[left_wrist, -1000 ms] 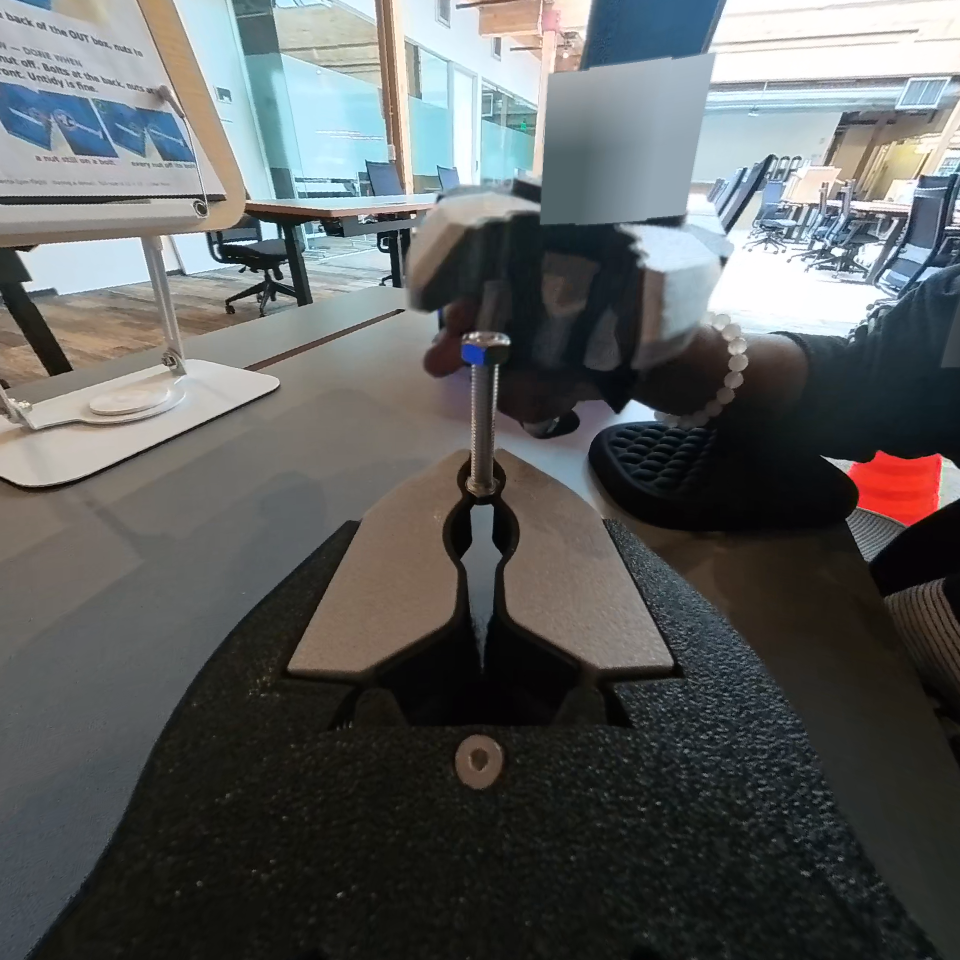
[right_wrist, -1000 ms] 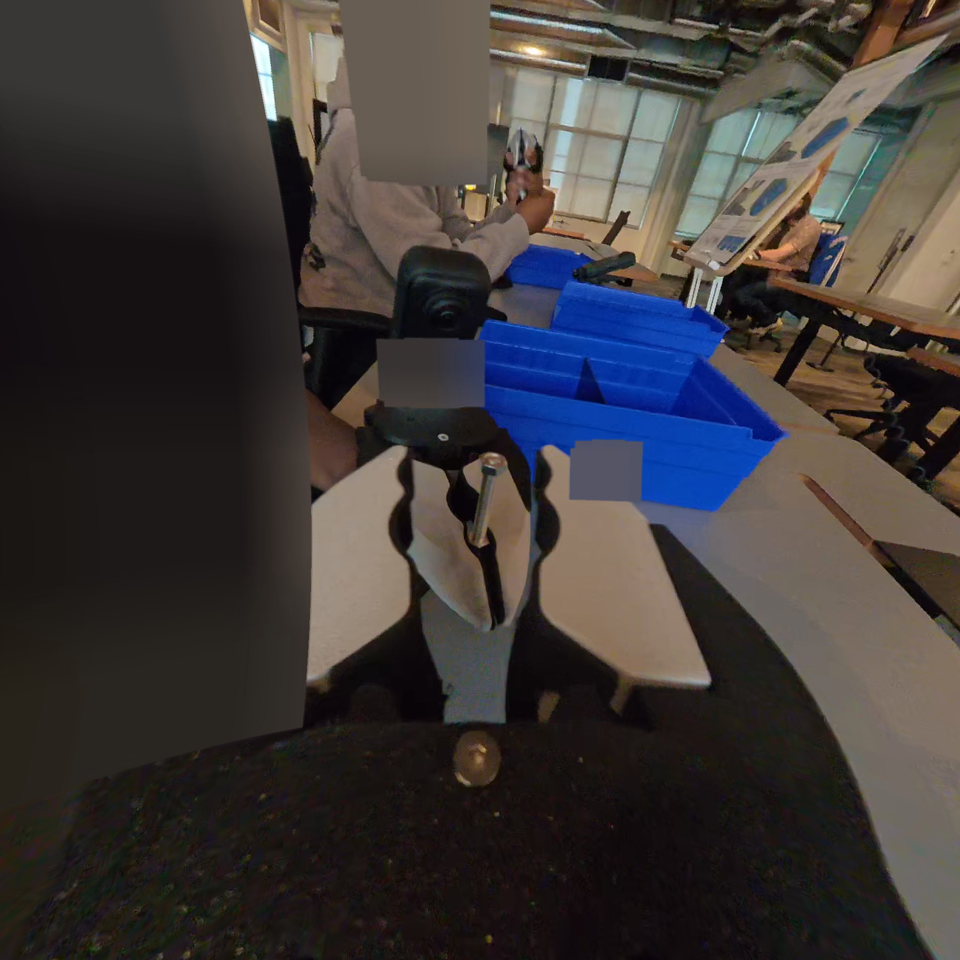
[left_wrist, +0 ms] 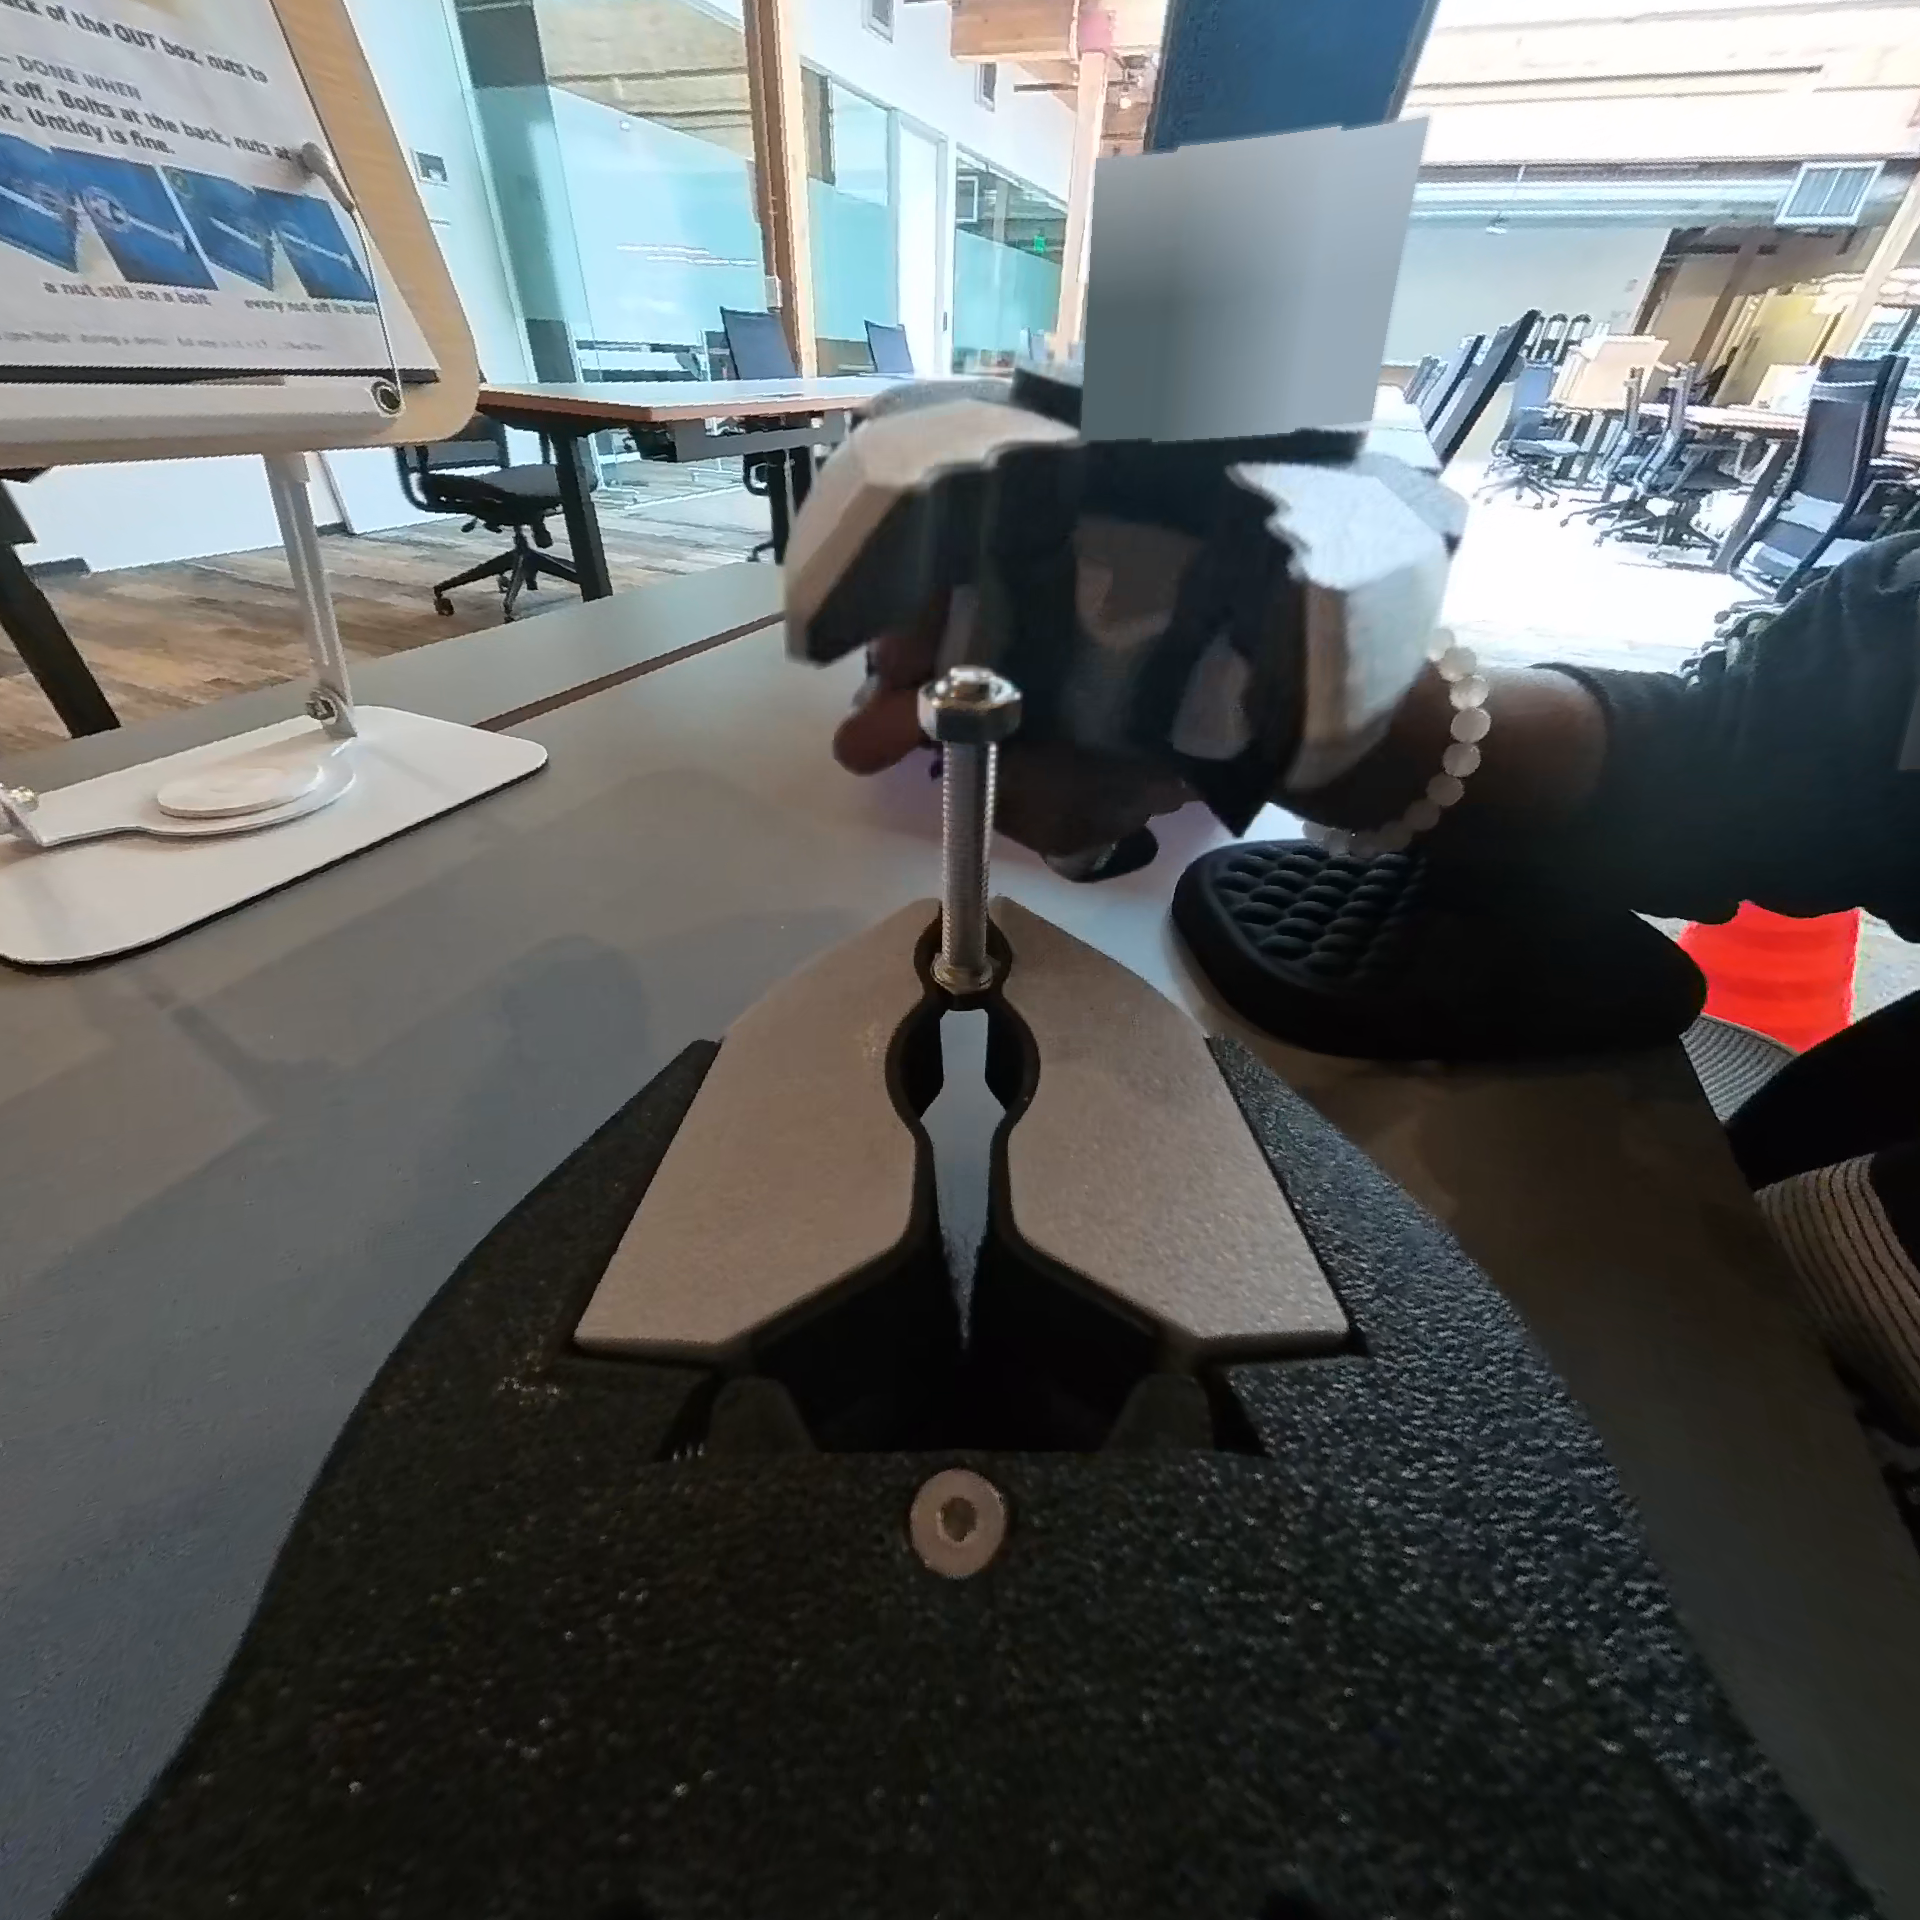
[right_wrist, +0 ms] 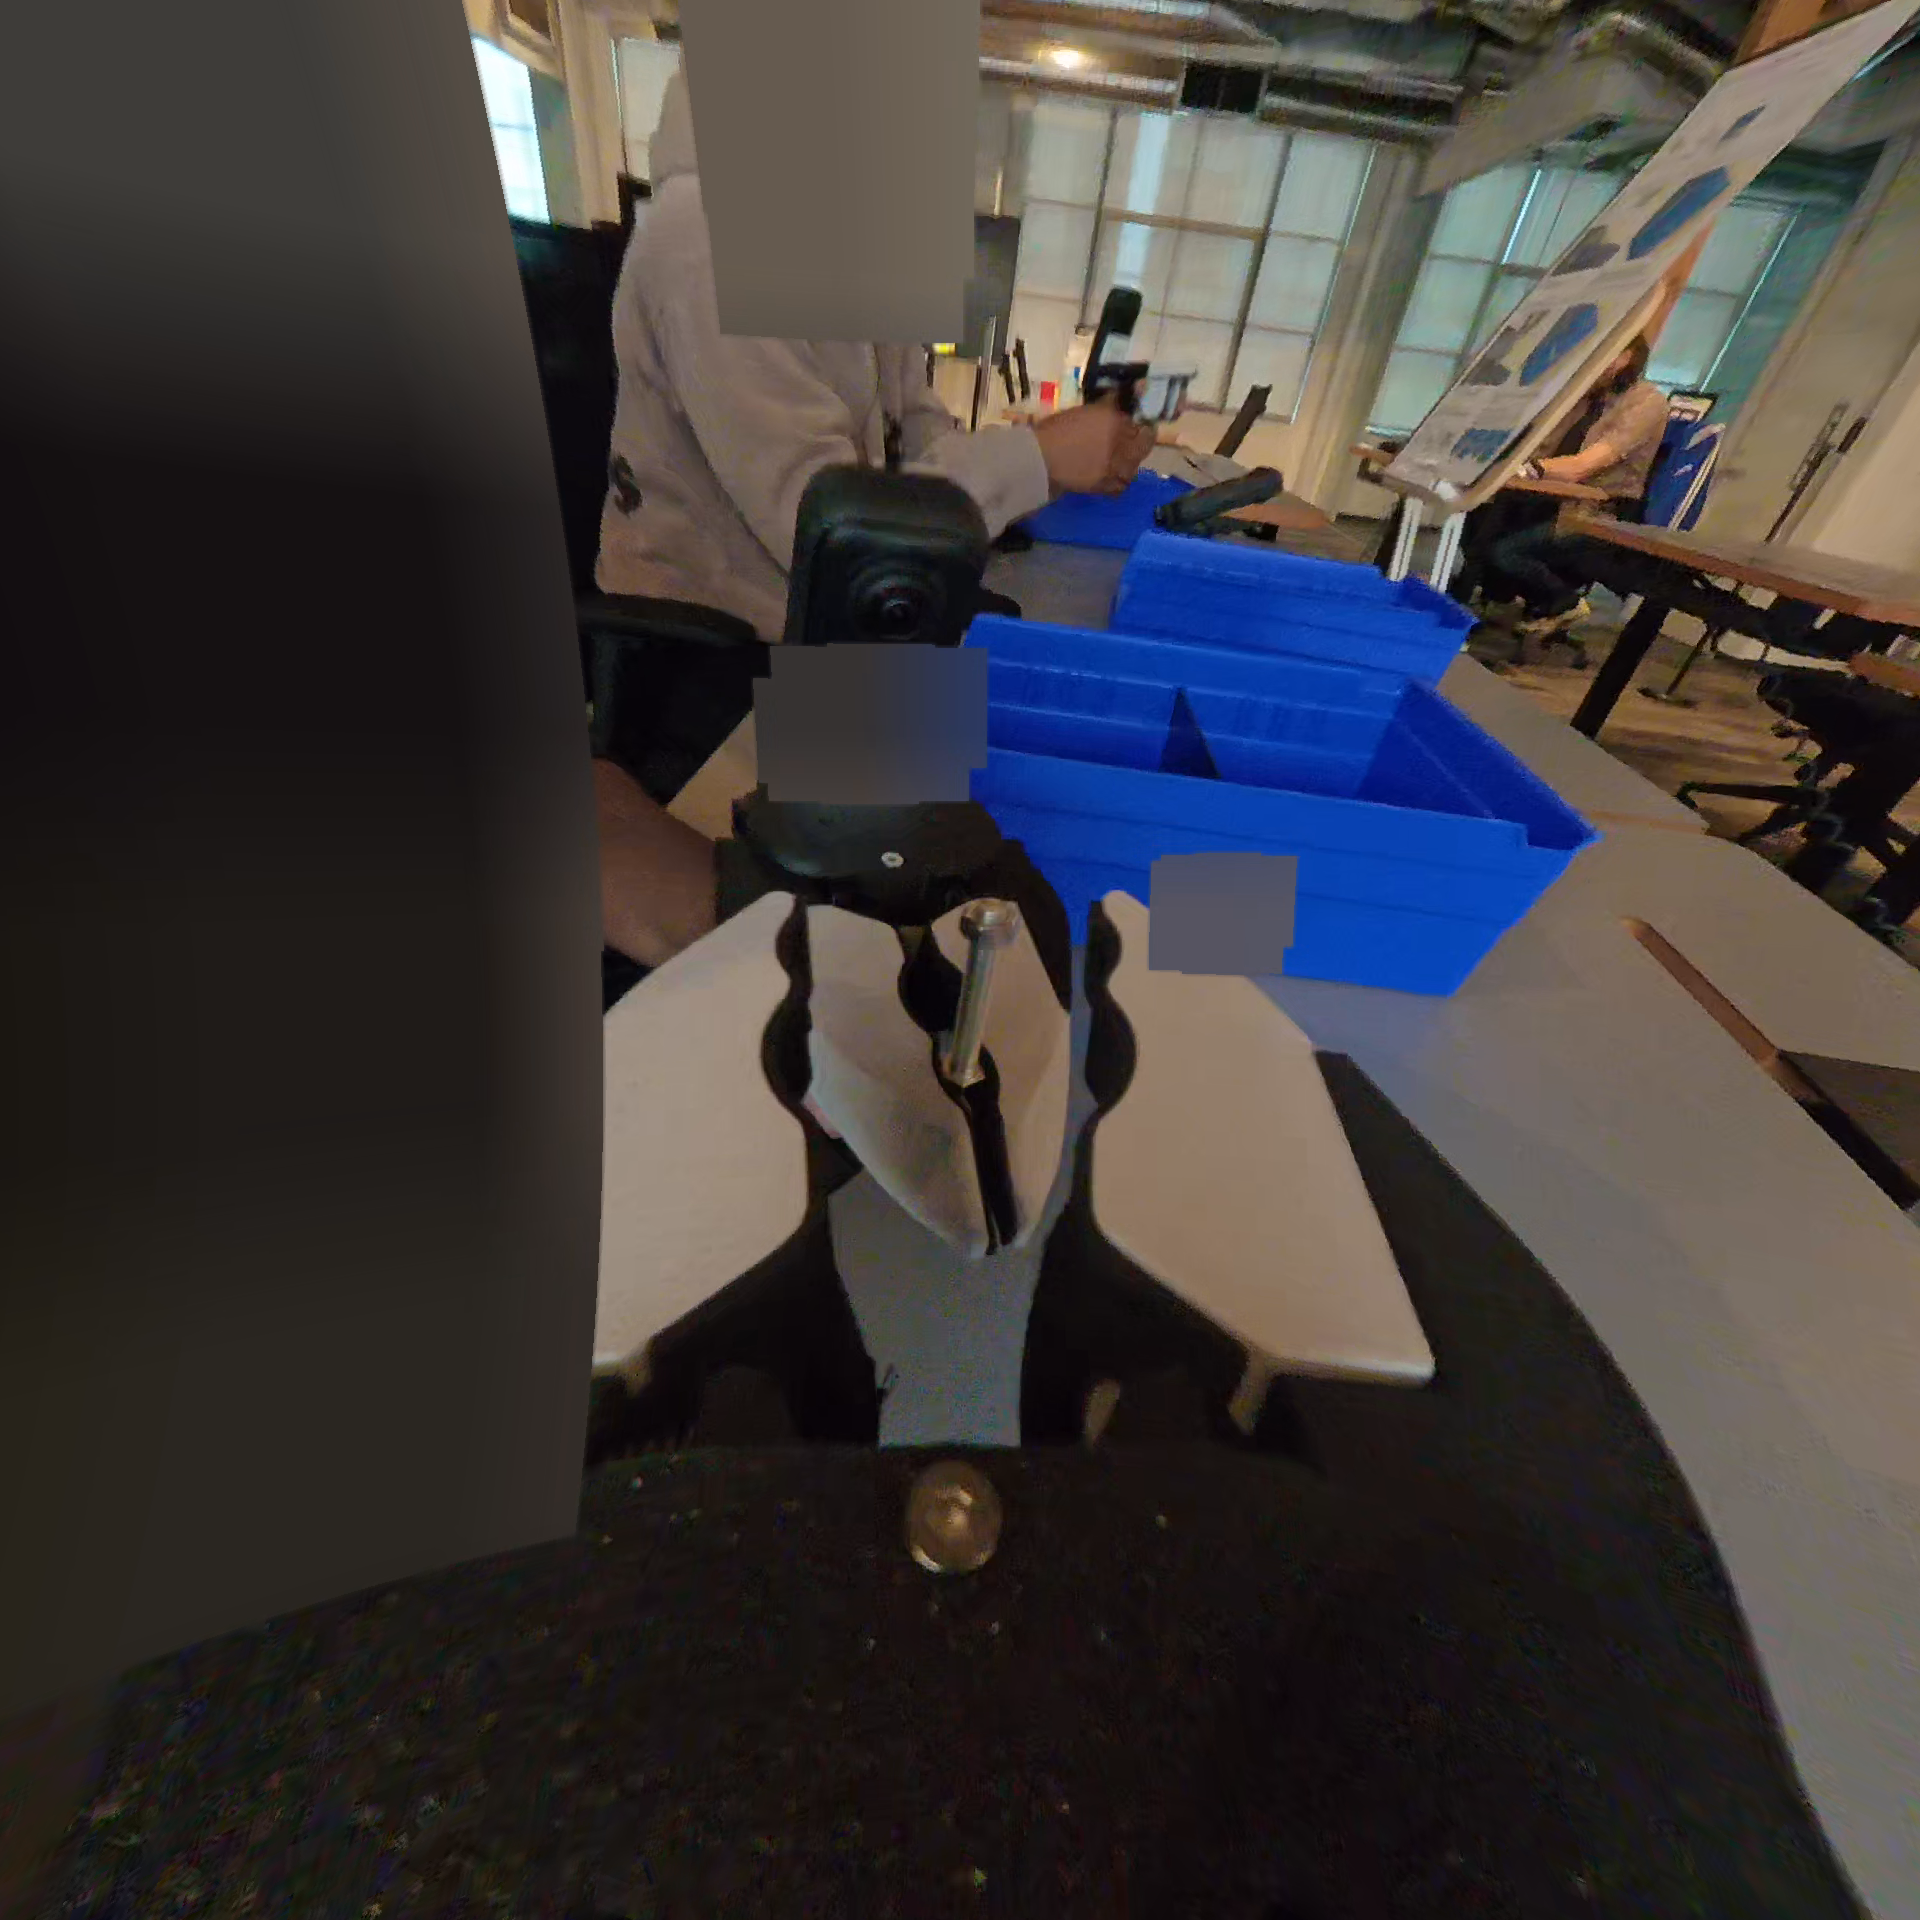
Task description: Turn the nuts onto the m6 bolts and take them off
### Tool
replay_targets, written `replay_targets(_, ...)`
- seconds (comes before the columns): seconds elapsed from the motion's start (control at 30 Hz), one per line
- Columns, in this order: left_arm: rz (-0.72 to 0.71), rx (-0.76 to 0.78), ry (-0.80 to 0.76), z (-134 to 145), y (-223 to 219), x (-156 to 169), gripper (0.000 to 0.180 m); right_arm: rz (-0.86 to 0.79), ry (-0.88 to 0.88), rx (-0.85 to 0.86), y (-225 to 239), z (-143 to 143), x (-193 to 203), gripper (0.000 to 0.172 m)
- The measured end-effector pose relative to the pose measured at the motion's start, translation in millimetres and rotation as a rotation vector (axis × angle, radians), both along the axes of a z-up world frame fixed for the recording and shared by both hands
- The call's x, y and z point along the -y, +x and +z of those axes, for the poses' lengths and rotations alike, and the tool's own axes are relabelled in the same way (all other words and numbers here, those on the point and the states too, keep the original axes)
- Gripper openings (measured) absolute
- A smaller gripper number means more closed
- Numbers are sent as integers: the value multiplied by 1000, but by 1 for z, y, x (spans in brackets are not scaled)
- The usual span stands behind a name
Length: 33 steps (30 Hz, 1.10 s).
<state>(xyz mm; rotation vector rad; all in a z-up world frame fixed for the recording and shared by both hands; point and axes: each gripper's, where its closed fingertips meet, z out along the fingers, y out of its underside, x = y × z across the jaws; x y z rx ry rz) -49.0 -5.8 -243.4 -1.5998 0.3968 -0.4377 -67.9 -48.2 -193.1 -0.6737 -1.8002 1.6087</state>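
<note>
Your left gripper (left_wrist: 966,966) is clamped on the head end of the bolt (left_wrist: 966,831), which stands out beyond its fingertips with the nut (left_wrist: 969,707) seated at the far, free end; your right gripper (right_wrist: 945,1039) stands wide open, its fingers apart on either side of the bolt and pressing on nothing. Judge this as a regrip between turns, so next close the right fingers squarely on the nut's flats while the left holds firm. The left wrist view alone shows the nut's threading clearly; the right wrist view alone shows the blue bins (right_wrist: 1351,831) beyond the tools.
</note>
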Motion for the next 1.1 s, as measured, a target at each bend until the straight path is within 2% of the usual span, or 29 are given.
replay_targets(0.03,0,-1,-1,0,0,0,1,9,29,11,1,-4,3,47)
replay_targets(0.1,-1,0,0,0,0,0,1,-4,68,5,2,-5,2,28)
replay_targets(0.13,0,-4,3,0,0,0,0,-17,72,-1,2,-3,-1,12)
replay_targets(0.17,3,-3,4,0,0,0,1,-13,45,-8,4,1,-4,6)
replay_targets(0.27,1,11,-1,0,-1,0,1,-1,-39,11,3,5,-7,12)
replay_targets(0.33,-1,1,-2,0,0,0,1,-18,-21,10,-1,1,-5,37)
replay_targets(0.37,-1,-3,-3,-1,0,0,1,-15,3,11,-1,-1,-3,42)
replay_targets(0.43,-1,0,-4,-1,0,0,1,2,43,17,1,-5,2,39)
replay_targets(0.53,7,9,-2,0,-2,0,1,3,37,12,4,0,-2,7)
replay_targets(0.6,4,13,-6,0,-2,-1,1,11,-27,4,6,8,-5,6)
replay_targets(0.67,2,3,-5,-1,0,0,1,-4,-30,22,3,4,-8,15)
replay_targets(0.73,-1,-4,-6,-1,1,0,1,-23,-2,17,-2,-1,-5,42)
replay_targets(0.77,-1,-4,-7,-1,1,0,1,-20,14,20,-3,-4,-2,48)
replay_targets(0.8,0,-1,-7,-1,0,0,1,-7,33,26,-1,-6,1,47)
replay_targets(0.93,11,15,-5,0,-3,-1,1,8,43,25,5,-2,-2,11)
replay_targets(0.97,10,20,-8,0,-3,-1,1,18,9,23,6,2,-3,10)
replay_targets(1.03,7,17,-8,0,-2,-1,1,10,-24,29,4,4,-6,14)
replay_targets(1.1,2,4,-8,-1,-1,-1,1,-18,-15,24,-1,0,-6,39)
